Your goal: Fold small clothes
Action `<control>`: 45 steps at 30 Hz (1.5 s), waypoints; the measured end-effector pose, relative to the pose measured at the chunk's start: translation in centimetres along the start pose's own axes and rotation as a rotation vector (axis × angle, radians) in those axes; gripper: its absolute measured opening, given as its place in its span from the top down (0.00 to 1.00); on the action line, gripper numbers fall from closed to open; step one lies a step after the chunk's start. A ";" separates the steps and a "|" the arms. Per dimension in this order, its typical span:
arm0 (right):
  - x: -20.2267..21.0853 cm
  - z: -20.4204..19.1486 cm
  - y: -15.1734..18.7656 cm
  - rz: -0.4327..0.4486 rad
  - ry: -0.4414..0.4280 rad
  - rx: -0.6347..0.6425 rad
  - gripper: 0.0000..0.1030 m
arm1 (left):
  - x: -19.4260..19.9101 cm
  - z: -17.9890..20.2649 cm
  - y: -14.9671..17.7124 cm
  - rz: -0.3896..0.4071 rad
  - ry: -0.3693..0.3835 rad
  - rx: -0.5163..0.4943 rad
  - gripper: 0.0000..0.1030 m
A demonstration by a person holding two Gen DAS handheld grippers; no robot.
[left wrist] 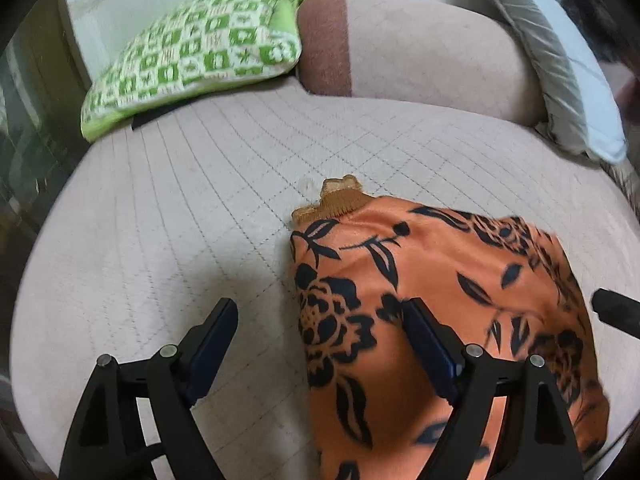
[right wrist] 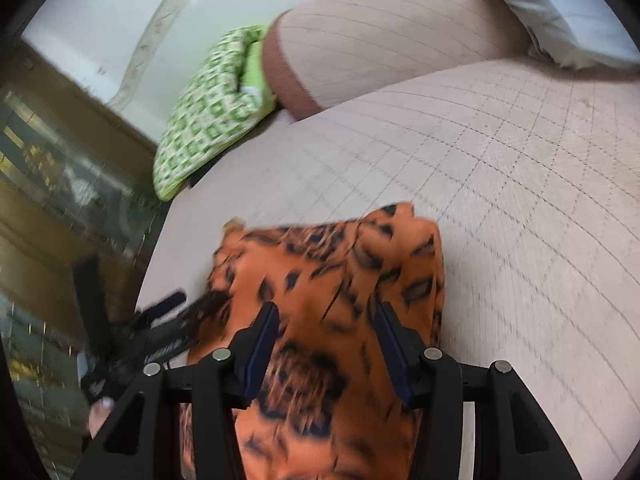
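No brand mark, label or legible writing appears in either view. Left wrist view, from left to right: a green-and-white checked cushion lies at the far left edge of the pale pink quilted sofa seat, its near corner resting on the seat; beside it is the pink sofa armrest with a brown band, and against that, at far right, a grey and white pillow. The left gripper has its jaws spread wide with nothing between them; its left finger is over bare seat and its right finger is over the left part of the orange satin garment with black floral print. The garment lies on the seat at right of centre, its brown ribbed neckband pointing away from the camera. Right wrist view, blurred: the same cushion lies at upper left, the seat extends to the right, and the garment is at lower centre. The right gripper is likewise apart, both fingers poised above the cloth and clamping none of it; whether the fingers touch the fabric cannot be told.
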State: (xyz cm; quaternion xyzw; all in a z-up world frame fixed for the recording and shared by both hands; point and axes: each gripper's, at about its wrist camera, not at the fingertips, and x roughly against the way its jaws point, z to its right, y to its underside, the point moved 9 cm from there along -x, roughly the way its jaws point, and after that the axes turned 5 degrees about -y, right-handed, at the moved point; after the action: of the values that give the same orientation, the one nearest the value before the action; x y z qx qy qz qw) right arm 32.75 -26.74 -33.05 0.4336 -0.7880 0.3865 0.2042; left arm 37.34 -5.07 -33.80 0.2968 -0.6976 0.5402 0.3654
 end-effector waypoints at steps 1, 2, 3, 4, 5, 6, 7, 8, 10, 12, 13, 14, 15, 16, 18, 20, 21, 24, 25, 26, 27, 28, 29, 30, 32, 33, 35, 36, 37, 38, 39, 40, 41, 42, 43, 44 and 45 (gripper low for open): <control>0.4 -0.5 0.7 -0.008 0.003 0.010 0.48 | 0.5 -0.1 0.3 0.015 -0.021 -0.019 0.17; 0.7 -0.9 1.5 -0.022 0.006 0.015 0.48 | 1.0 -0.2 0.6 0.027 -0.036 -0.036 0.17; 0.9 -1.4 2.5 -0.040 0.012 0.020 0.48 | 1.3 -0.2 0.8 0.034 -0.043 -0.050 0.17; 1.2 -1.4 3.4 -0.047 0.016 0.023 0.48 | 1.7 -0.3 1.3 0.039 -0.050 -0.064 0.17; 1.3 -1.5 4.3 -0.056 0.024 0.027 0.48 | 2.1 -0.4 1.7 0.041 -0.054 -0.070 0.17; 0.8 -1.4 5.5 -0.080 0.050 0.033 0.48 | 2.1 -0.4 2.2 0.040 -0.059 -0.073 0.17; 0.4 -1.2 6.3 -0.101 0.071 0.034 0.48 | 1.9 -0.4 2.6 0.036 -0.061 -0.074 0.15; -0.3 -0.9 7.2 -0.127 0.096 0.035 0.48 | 1.5 -0.3 3.0 0.030 -0.064 -0.075 0.15; -1.2 -0.6 7.7 -0.128 0.146 0.063 0.48 | 1.1 -0.2 3.7 0.021 -0.077 -0.078 0.14; -0.8 -1.1 7.6 -0.123 0.169 0.075 0.48 | 2.1 -0.2 3.8 0.032 -0.085 -0.064 0.15; -0.2 -1.4 7.6 -0.112 0.167 0.067 0.48 | 3.1 -0.4 3.9 0.043 -0.088 -0.049 0.15; 0.5 -1.8 7.7 -0.099 0.156 0.059 0.48 | 4.4 -0.6 3.9 0.067 -0.085 -0.024 0.15; 1.5 -2.2 8.0 -0.079 0.144 0.054 0.48 | 5.4 -0.8 4.1 0.086 -0.083 -0.004 0.15; 2.4 -2.5 8.3 -0.062 0.145 0.051 0.48 | 6.7 -1.0 4.3 0.101 -0.082 0.016 0.15; 4.3 -2.9 9.0 -0.032 0.160 0.056 0.48 | 9.4 -1.6 5.1 0.117 -0.089 0.042 0.15; 6.3 -3.5 9.7 0.003 0.162 0.067 0.47 | 12.2 -2.2 6.0 0.146 -0.102 0.058 0.15; 7.6 -4.0 10.0 0.026 0.161 0.072 0.47 | 13.2 -2.4 6.3 0.156 -0.104 0.061 0.15; 10.7 -5.8 10.4 0.083 0.158 0.098 0.46 | 17.6 -3.4 7.0 0.193 -0.125 0.076 0.15; 11.8 -6.5 10.6 0.104 0.162 0.114 0.46 | 18.6 -3.9 7.0 0.211 -0.132 0.078 0.15; 13.0 -7.5 10.7 0.132 0.168 0.136 0.46 | 20.0 -4.2 7.1 0.232 -0.140 0.079 0.15; 14.1 -8.4 10.8 0.156 0.170 0.155 0.46 | 21.5 -4.5 7.2 0.253 -0.148 0.079 0.15; 15.1 -8.9 10.9 0.173 0.169 0.166 0.46 | 22.9 -4.8 7.2 0.274 -0.155 0.079 0.14; 15.9 -9.6 11.0 0.193 0.166 0.178 0.46 | 24.3 -4.9 7.2 0.293 -0.163 0.079 0.14; 16.8 -10.5 11.2 0.213 0.162 0.189 0.45 | 25.5 -5.1 7.2 0.308 -0.171 0.079 0.14; 18.2 -11.9 11.5 0.237 0.152 0.207 0.45 | 27.7 -5.4 7.1 0.339 -0.187 0.078 0.14; 19.1 -12.7 11.8 0.250 0.148 0.216 0.45 | 28.6 -5.5 7.2 0.352 -0.192 0.079 0.14; 20.1 -13.7 12.3 0.262 0.142 0.228 0.45 | 30.4 -5.8 7.3 0.372 -0.197 0.086 0.10; 20.7 -14.2 12.6 0.268 0.142 0.239 0.45 | 31.1 -5.9 7.4 0.379 -0.197 0.092 0.07; 21.2 -14.7 12.9 0.273 0.145 0.251 0.45 | 31.9 -5.9 7.5 0.390 -0.195 0.099 0.07; 21.6 -15.0 13.2 0.277 0.148 0.257 0.45 | 32.6 -6.0 7.5 0.399 -0.197 0.107 0.07; 21.9 -15.3 13.4 0.280 0.147 0.261 0.45 | 33.3 -6.2 7.6 0.408 -0.202 0.115 0.07; 22.1 -15.5 13.6 0.282 0.147 0.262 0.45 | 34.0 -6.3 7.7 0.417 -0.205 0.122 0.07; 22.4 -15.8 13.9 0.284 0.145 0.264 0.45 | 34.4 -6.3 7.8 0.421 -0.204 0.124 0.07; 22.8 -16.1 14.2 0.286 0.144 0.269 0.45 | 35.0 -6.3 7.9 0.426 -0.202 0.126 0.07; 23.0 -16.3 14.5 0.289 0.146 0.274 0.45 | 35.3 -6.3 7.9 0.426 -0.201 0.130 0.07; 23.1 -16.4 14.6 0.292 0.147 0.276 0.45 | 35.6 -6.4 8.1 0.426 -0.202 0.133 0.07; 23.3 -16.7 14.8 0.296 0.150 0.282 0.45 | 36.0 -6.5 8.2 0.430 -0.202 0.135 0.07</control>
State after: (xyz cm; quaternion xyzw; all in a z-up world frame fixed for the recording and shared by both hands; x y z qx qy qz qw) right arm 7.50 -21.08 -13.82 0.3074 -0.7638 0.5498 0.1407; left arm 11.91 2.47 -7.34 0.2175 -0.7400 0.6186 0.1498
